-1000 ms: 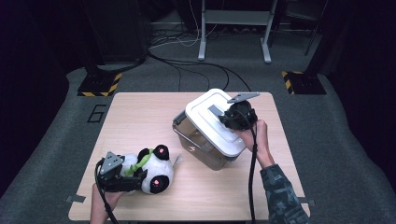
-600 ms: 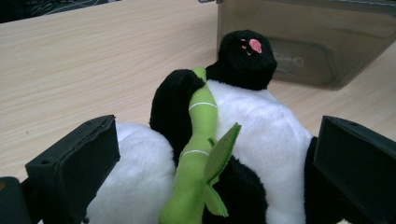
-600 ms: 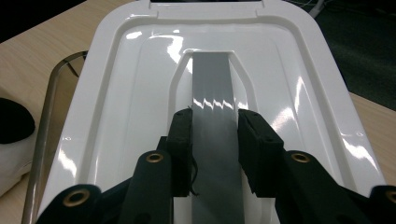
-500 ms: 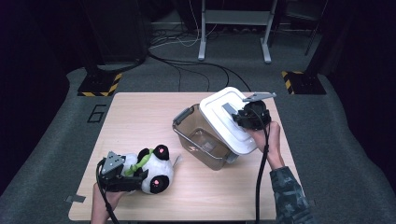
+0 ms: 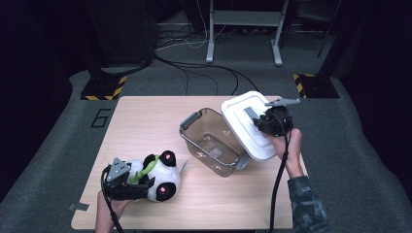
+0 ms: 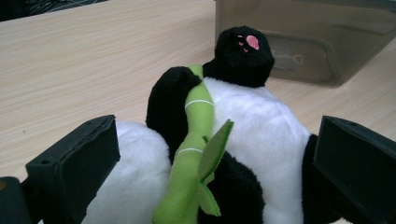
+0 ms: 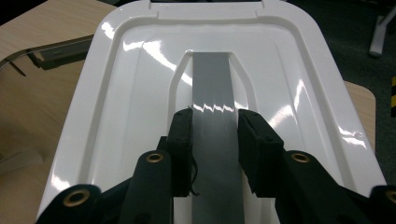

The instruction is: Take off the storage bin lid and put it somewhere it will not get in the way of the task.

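Note:
A black-and-white panda plush (image 5: 163, 177) with a green bamboo stalk (image 6: 196, 140) lies near the front left of the wooden table (image 5: 145, 126). My left gripper (image 5: 138, 187) is shut on the panda (image 6: 261, 121), one jaw against each side of its body. A smoky clear plastic box (image 5: 194, 119) stands uncovered at the table's middle right. Its white lid (image 5: 240, 124) hangs tilted over the box's right rim. My right gripper (image 5: 262, 122) is shut on the lid's grey strap handle (image 7: 212, 79), with the pads on either edge of it (image 7: 215, 126).
Through the left gripper view the box wall (image 6: 303, 46) stands just beyond the panda. Off the table's far side lie black cables (image 5: 194, 68), a metal stand's legs (image 5: 243, 34) and two hazard-striped bases (image 5: 104, 90). A tape scrap (image 5: 77, 207) sits at the front left corner.
The right gripper has carried the lid to the right, off the box, so the box's inside now shows. The left gripper and panda have stayed put.

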The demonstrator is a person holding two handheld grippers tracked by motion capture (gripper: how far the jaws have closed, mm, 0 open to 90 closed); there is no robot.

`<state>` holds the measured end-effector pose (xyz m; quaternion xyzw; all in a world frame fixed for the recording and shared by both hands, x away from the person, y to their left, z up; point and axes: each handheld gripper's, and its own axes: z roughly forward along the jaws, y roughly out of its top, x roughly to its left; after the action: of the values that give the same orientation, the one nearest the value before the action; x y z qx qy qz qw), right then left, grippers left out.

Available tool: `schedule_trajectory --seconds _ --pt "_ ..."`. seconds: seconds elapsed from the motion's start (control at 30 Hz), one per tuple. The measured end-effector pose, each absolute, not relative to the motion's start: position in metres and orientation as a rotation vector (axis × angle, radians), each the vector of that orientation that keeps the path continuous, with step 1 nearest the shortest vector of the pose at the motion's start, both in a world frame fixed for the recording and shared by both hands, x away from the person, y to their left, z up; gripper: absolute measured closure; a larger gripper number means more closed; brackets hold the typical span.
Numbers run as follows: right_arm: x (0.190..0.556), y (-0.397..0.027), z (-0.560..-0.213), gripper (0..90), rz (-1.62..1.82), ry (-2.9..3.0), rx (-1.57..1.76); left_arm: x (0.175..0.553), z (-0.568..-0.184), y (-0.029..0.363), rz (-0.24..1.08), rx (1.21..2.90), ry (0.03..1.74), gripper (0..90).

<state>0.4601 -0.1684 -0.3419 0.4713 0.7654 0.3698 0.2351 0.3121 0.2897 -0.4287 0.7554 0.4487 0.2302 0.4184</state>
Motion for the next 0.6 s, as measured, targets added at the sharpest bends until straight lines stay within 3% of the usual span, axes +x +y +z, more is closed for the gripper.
schedule_trajectory --seconds 0.6 --pt "0.466 -0.204 -0.357 66.3 0.954 1.970 1.438 0.312 -0.429 0.289 0.576 1.909 1.128 0.0"
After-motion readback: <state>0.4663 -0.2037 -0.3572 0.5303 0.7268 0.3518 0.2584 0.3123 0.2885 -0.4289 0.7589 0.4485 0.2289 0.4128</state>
